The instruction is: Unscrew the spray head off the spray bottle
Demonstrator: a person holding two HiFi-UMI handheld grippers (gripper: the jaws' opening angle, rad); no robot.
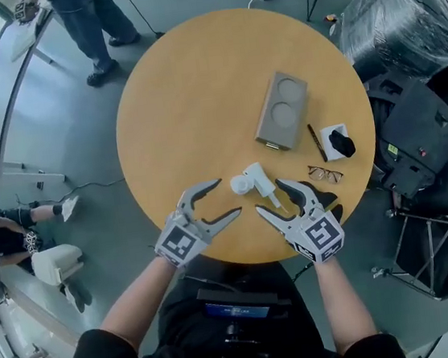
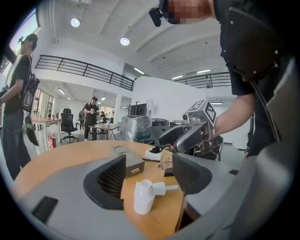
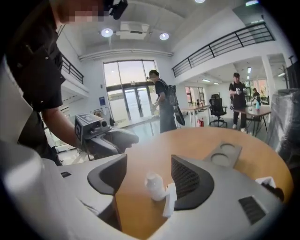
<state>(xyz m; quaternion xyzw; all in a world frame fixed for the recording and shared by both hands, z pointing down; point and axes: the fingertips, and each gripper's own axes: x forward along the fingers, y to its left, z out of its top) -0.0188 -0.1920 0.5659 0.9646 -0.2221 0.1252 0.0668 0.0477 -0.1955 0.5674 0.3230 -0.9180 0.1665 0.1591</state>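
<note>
A small white spray bottle (image 1: 241, 186) stands upright near the round wooden table's (image 1: 182, 98) front edge. Its white spray head (image 1: 260, 179) lies on its side against the bottle, dip tube (image 1: 275, 202) pointing toward me. The left gripper view shows the bottle (image 2: 143, 197) with a bare neck and the head (image 2: 160, 188) beside it. My left gripper (image 1: 228, 197) is open just left of the bottle. My right gripper (image 1: 269, 197) is open just right, and its view shows bottle (image 3: 154, 184) and head (image 3: 169, 200) between its spread jaws, untouched.
Farther back on the table lie a grey block with two round recesses (image 1: 282, 110), a black pen (image 1: 317, 142), a white-and-black item (image 1: 337, 142), glasses (image 1: 325, 173) and a small black object (image 1: 325, 200). A person (image 1: 92, 28) stands beyond the table. Plastic-wrapped goods (image 1: 398, 15) sit at the right.
</note>
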